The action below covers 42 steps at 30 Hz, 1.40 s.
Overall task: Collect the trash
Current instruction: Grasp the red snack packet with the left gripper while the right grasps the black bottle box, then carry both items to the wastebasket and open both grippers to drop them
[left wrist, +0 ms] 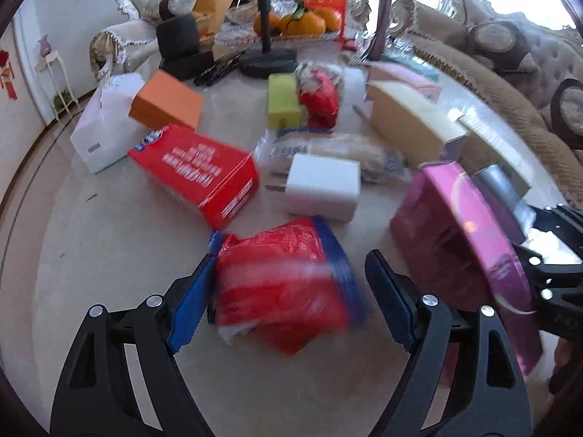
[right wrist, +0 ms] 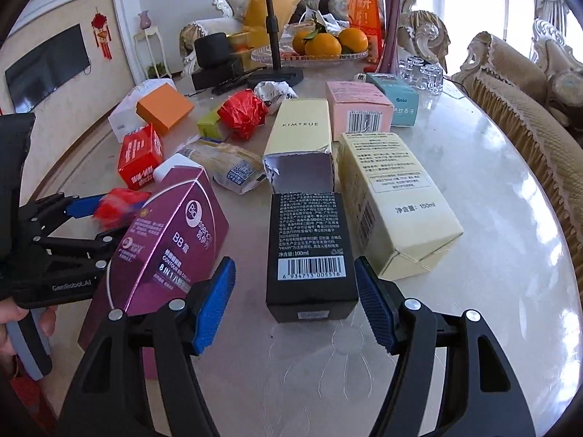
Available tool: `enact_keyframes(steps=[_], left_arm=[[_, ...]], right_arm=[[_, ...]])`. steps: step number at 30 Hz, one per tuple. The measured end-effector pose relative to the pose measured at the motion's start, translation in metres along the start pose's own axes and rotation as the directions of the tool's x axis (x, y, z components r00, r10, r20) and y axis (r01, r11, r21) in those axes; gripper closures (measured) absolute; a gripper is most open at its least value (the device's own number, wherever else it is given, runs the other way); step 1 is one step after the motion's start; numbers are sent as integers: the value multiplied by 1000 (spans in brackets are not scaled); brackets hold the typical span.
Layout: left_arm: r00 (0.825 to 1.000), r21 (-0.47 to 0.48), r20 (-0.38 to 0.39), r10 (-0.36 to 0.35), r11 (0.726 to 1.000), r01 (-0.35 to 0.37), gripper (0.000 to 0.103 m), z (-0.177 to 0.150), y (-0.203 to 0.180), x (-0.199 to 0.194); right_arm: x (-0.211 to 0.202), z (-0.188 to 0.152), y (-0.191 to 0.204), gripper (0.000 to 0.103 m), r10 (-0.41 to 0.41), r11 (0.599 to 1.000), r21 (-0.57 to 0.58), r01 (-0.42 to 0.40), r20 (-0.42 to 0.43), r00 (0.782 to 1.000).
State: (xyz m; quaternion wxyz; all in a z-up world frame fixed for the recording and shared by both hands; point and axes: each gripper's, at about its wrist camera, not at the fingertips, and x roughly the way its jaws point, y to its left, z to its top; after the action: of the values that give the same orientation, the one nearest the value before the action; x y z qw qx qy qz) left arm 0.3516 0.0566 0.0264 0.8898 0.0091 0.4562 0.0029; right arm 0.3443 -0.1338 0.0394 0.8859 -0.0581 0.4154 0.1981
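We hold the left gripper [left wrist: 288,291] low over the table [left wrist: 109,255] with its fingers spread around a crumpled red wrapper [left wrist: 284,284]; the left pad [left wrist: 191,309] sits right against the wrapper's edge, while the right pad stands a little clear of it, so nothing is pinched. The wrapper is blurred, with a blue band along its far and right side. From the right wrist view we see the same gripper [right wrist: 91,218] at the left edge with the red wrapper [right wrist: 118,207] between its blue pads. Our right gripper [right wrist: 295,306] is also spread wide, its fingers on either side of a black box [right wrist: 309,251] that lies on the table [right wrist: 492,182] with its barcode end toward us; neither pad touches the box. Just left of it a magenta box [right wrist: 171,240] stands tilted, close to the left finger [right wrist: 215,306], and in the left wrist view the magenta box [left wrist: 462,240] rises at the right of the wrapper. Beyond the wrapper lie a white charger [left wrist: 320,189], a red box [left wrist: 200,171], an orange box [left wrist: 167,100] and a white box [left wrist: 98,134]. Farther back sit a small green box [left wrist: 282,100] and a red foil ball [left wrist: 320,98]. Beside the black box lies a cream box [right wrist: 393,204], and behind it an opened pale yellow box [right wrist: 298,138], a pink box [right wrist: 359,109] and a teal box [right wrist: 399,100]. A dish of oranges [right wrist: 324,45] stands at the far end.
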Motion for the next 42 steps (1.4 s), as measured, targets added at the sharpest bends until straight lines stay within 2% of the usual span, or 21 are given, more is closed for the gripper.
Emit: enact_keyframes(steps=[1, 2, 5, 10, 15, 21, 26, 30, 32, 34, 36, 39, 41, 42], left_arm=[[1000, 2, -10, 12, 1000, -12, 32, -2, 2, 2], [1000, 8, 2, 22, 1000, -22, 52, -2, 2, 1], [999, -10, 20, 27, 1000, -27, 57, -5, 8, -6], [999, -58, 33, 1, 998, 1, 58, -12, 20, -15], [992, -86, 117, -55, 994, 66, 58, -35, 23, -61], [969, -34, 216, -119, 991, 130, 58, -94, 6, -144], [952, 32, 230, -200, 980, 198, 58, -169, -24, -200], [952, 56, 153, -265, 964, 260, 58, -231, -52, -213], [959, 77, 82, -272, 961, 266, 58, -261, -67, -206], [956, 60, -11, -292, 954, 292, 58, -289, -77, -188], [947, 30, -103, -304, 951, 308, 58, -311, -84, -161], [935, 33, -254, -246, 964, 263, 57, -344, -100, -105], [920, 37, -318, -230, 966, 255, 58, -358, -109, -76], [916, 41, -333, -223, 967, 250, 58, -363, -112, -67]], right_arm=[[3, 0, 1, 48, -3, 1000, -3, 3, -16, 1000], [5, 0, 1, 64, -3, 1000, -5, 3, -26, 1000], [1, -1, 1, 65, 19, 1000, 5, -19, -11, 1000], [-13, -7, -1, 65, 56, 998, 36, -56, 22, 998], [-50, -19, -2, 65, 93, 994, 52, -97, 78, 993], [-123, -62, 4, 65, 148, 987, 34, -156, 175, 973], [-183, -130, 17, 65, 202, 976, 35, -213, 204, 958], [-204, -188, 33, 65, 263, 959, 65, -274, 147, 954], [-204, -210, 42, 65, 267, 959, 68, -274, 100, 959], [-194, -235, 50, 65, 276, 957, 84, -277, 27, 961], [-176, -256, 53, 65, 285, 954, 116, -278, -51, 957], [-132, -291, 58, 65, 227, 970, 126, -206, -189, 955], [-95, -312, 59, 65, 199, 977, 136, -166, -279, 939], [-78, -321, 57, 65, 211, 973, 161, -166, -323, 922]])
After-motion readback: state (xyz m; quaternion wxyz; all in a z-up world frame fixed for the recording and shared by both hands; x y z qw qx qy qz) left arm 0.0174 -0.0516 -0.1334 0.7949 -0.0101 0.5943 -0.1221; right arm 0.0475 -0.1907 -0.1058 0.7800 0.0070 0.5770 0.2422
